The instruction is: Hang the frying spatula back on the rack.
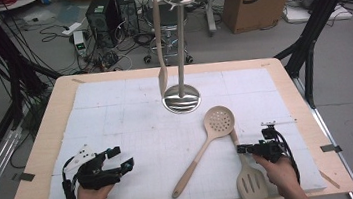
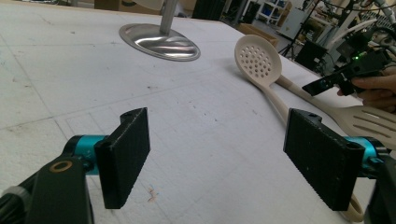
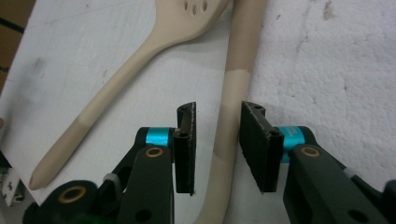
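My right gripper [image 3: 217,149] jaws stand parted astride the slotted spatula [image 3: 233,93] handle at frame centre, untouched; centre them before pinching. Left gripper [image 2: 219,158] spread, idle

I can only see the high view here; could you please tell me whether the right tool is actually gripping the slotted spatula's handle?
Observer: No. In the right gripper view, the slotted spatula has its handle running between the right tool jaws, but with a clear gap on one side, so the pads aren't pressing on it.
Operator: Thanks. Is anything inside the left tool?
Observer: Nothing. In the left gripper view, the left tool has its jaws wide apart, with just the white mat between them.
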Motion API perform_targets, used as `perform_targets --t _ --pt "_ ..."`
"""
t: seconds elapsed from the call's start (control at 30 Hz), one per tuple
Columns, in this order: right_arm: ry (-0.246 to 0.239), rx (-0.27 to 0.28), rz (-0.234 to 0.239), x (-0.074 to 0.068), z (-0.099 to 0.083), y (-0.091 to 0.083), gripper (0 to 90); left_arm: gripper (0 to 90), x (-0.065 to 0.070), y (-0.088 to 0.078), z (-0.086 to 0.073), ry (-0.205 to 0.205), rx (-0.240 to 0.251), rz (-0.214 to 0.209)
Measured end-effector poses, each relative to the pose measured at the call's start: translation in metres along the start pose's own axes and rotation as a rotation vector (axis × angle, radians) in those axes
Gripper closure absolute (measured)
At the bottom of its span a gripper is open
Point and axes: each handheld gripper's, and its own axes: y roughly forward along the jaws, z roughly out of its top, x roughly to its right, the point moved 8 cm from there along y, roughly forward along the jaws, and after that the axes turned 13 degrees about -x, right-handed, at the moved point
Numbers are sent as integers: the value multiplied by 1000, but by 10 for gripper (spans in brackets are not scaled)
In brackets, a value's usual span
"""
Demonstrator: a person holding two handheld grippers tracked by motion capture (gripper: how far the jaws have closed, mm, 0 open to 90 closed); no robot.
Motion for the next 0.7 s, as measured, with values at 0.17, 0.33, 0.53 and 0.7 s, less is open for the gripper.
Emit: perform_targets --t 0.17,0.33,0.53,0.7 --pt "-31 6 -55 -1 1 5 657 234 0 -1 -1 -2 2 3" --pt "-28 -8 -92 -3 4 7 663 234 0 -3 -1 -3 3 6" --pt "-34 -71 -164 -8 8 8 657 234 -2 -5 -2 -7 7 11" --pt "-59 -48 -221 -6 7 9 734 234 -1 -5 -2 -7 7 9"
